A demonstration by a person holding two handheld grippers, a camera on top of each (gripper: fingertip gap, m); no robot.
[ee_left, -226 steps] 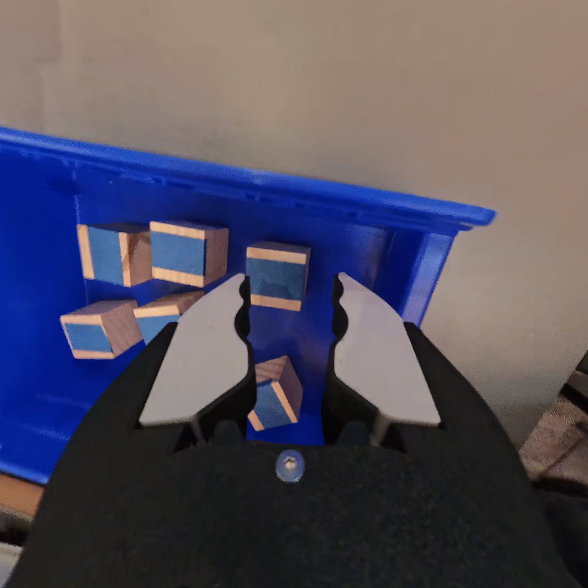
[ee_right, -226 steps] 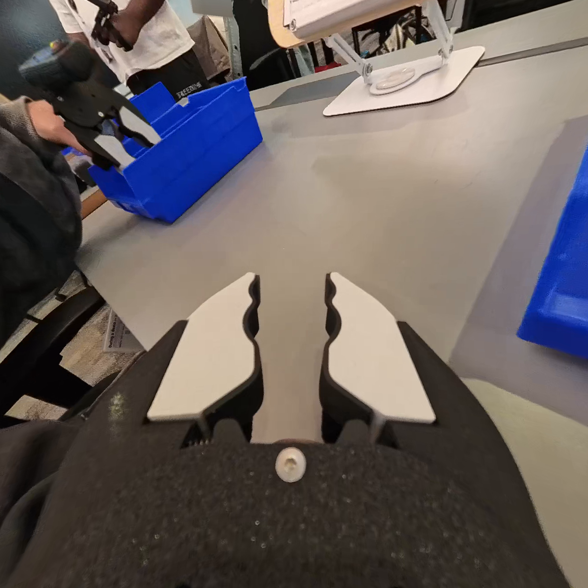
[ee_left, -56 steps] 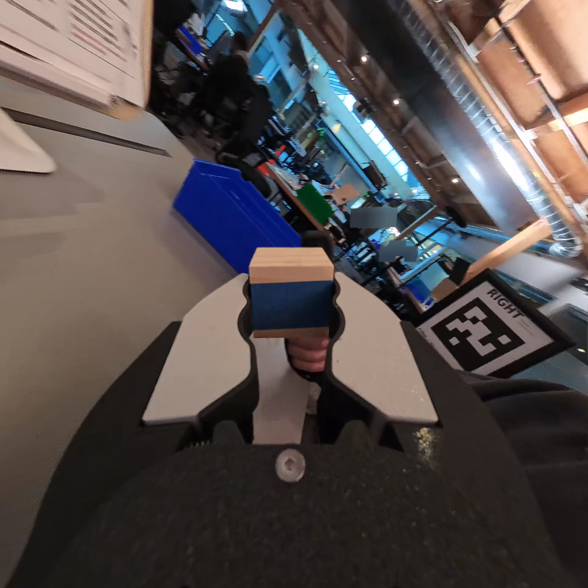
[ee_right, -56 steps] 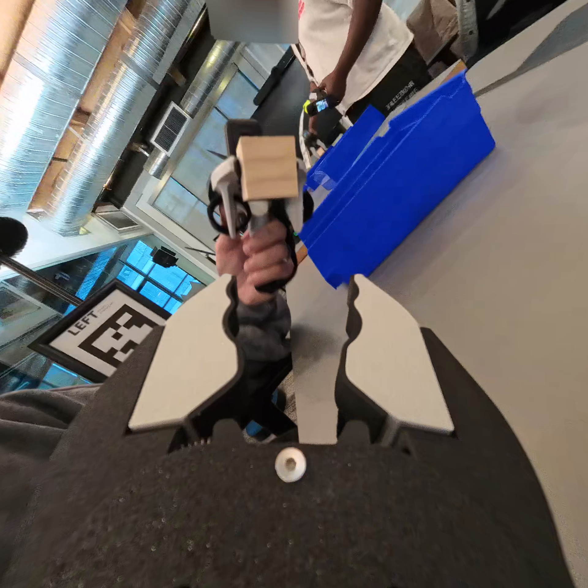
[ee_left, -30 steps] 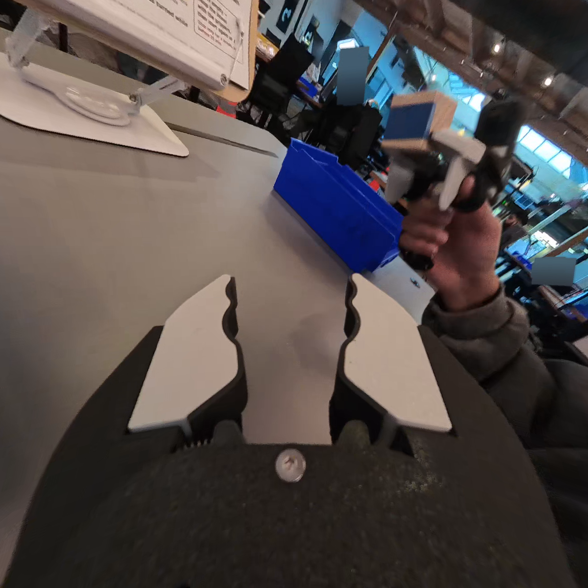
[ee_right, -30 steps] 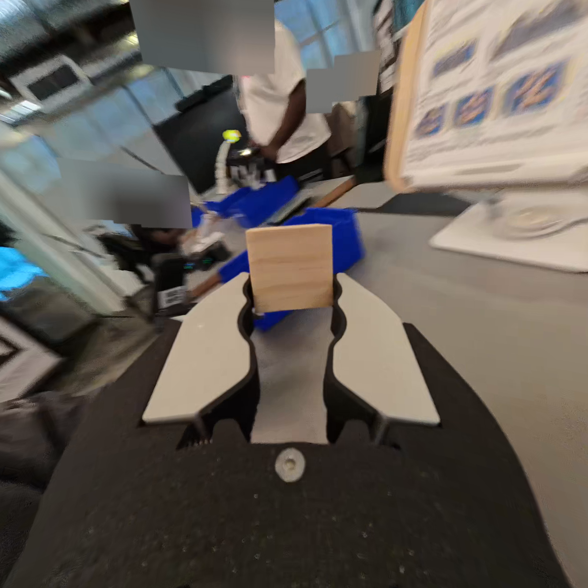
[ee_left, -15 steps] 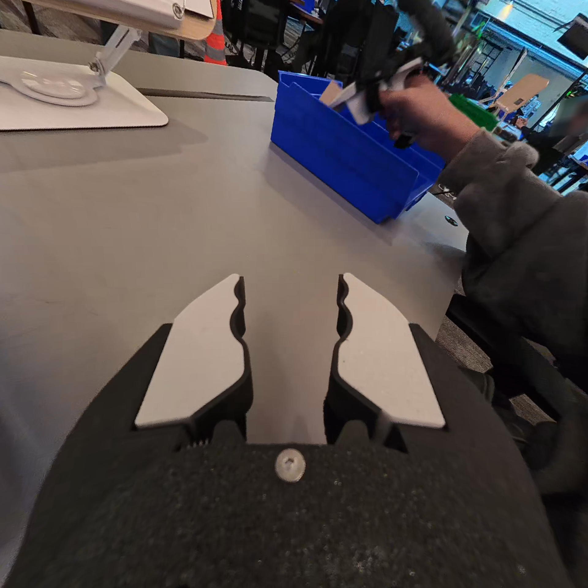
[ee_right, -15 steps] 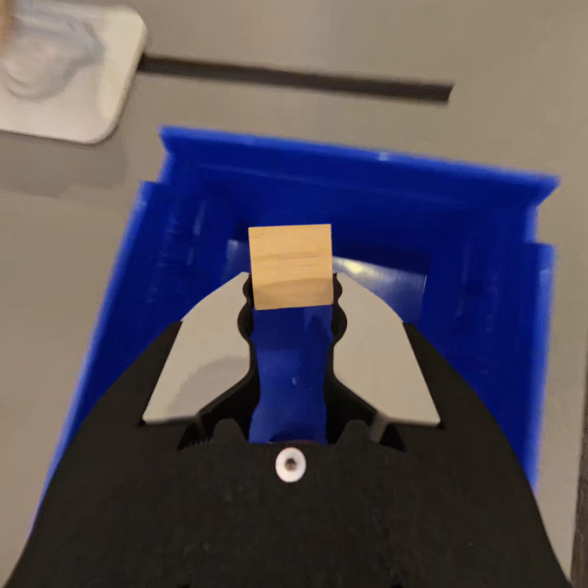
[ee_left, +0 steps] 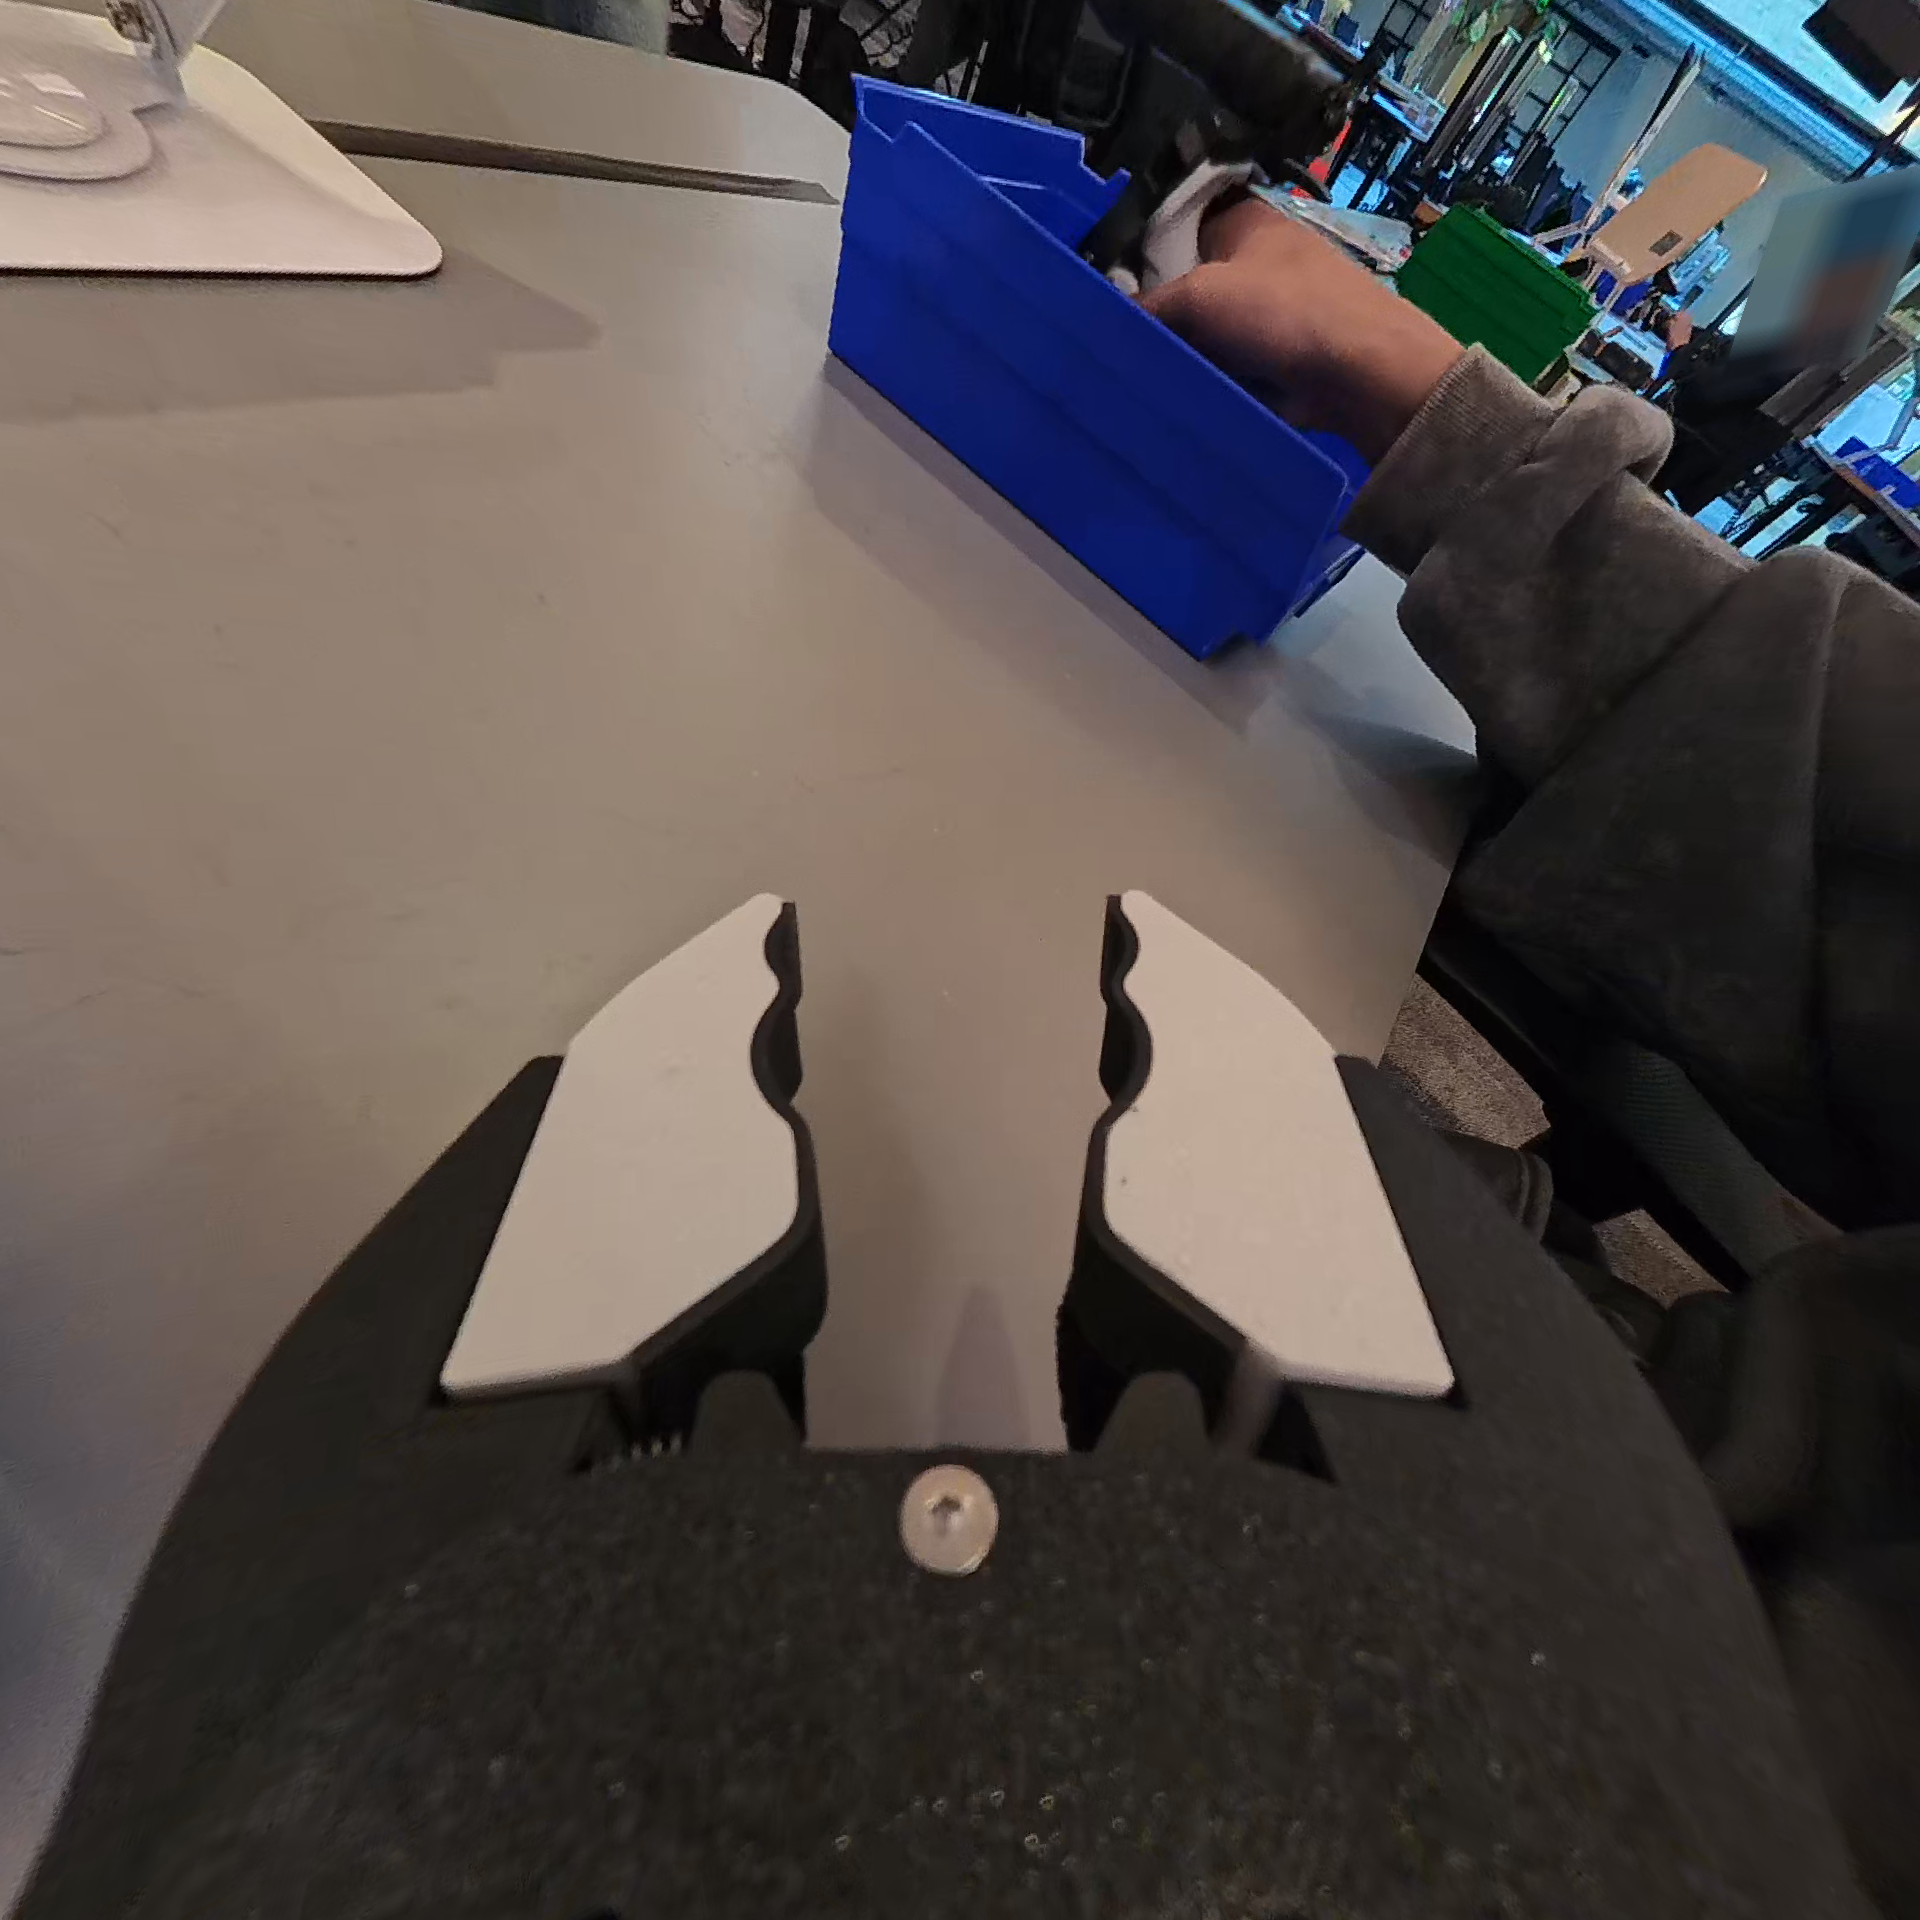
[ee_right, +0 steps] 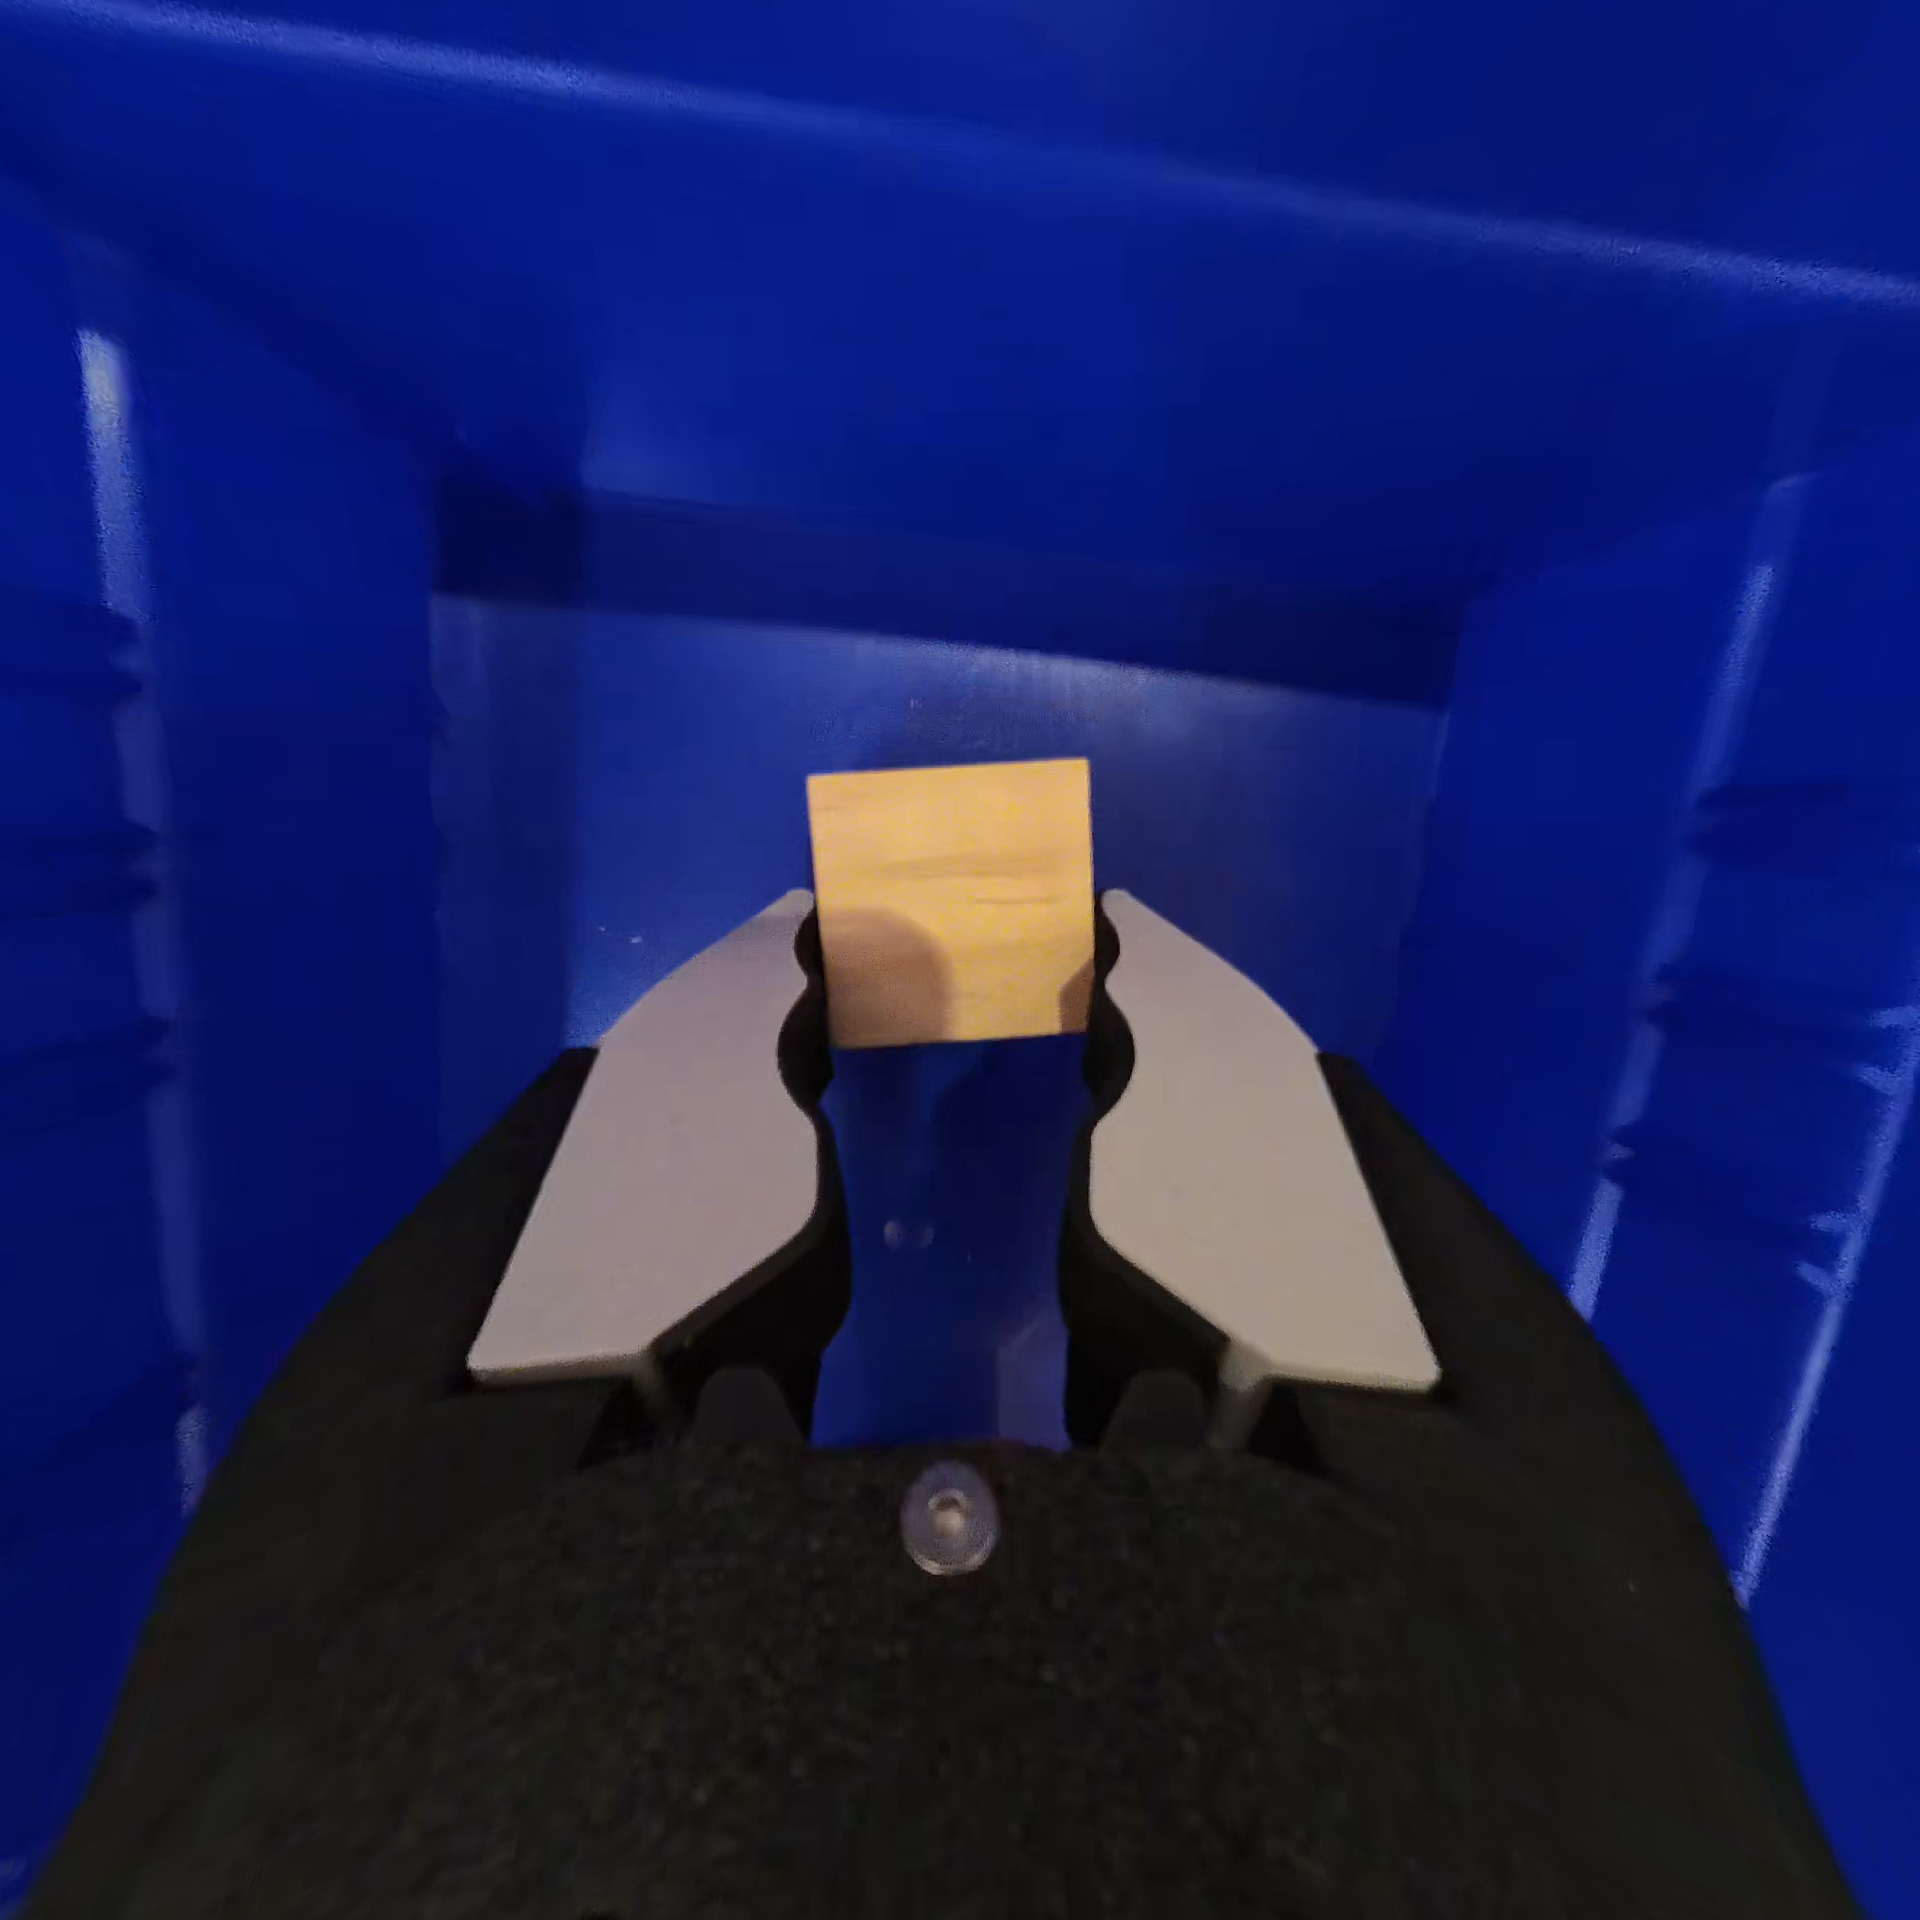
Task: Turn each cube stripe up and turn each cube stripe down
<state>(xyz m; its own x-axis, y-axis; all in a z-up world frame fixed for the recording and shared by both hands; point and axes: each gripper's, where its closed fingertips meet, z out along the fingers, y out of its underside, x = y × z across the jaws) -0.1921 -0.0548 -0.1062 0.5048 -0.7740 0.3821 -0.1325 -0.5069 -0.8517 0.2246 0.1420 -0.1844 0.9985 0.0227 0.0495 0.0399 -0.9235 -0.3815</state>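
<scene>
Right wrist view, right hand-held gripper (ee_right: pixel 951 914) clamping cube (ee_right: pixel 951 899) inside blue bin (ee_right: pixel 260 727), left hand-held gripper (ee_left: pixel 948 914) apart

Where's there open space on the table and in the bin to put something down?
The grey table is bare from the left gripper out to the blue bin and the white stand base. Inside the bin, the floor around the cube in the right gripper is bare. The bin's near end is crowded by the person's hand.

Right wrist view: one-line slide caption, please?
Right gripper shut on a wooden cube, plain face to camera, inside the blue bin.
</scene>
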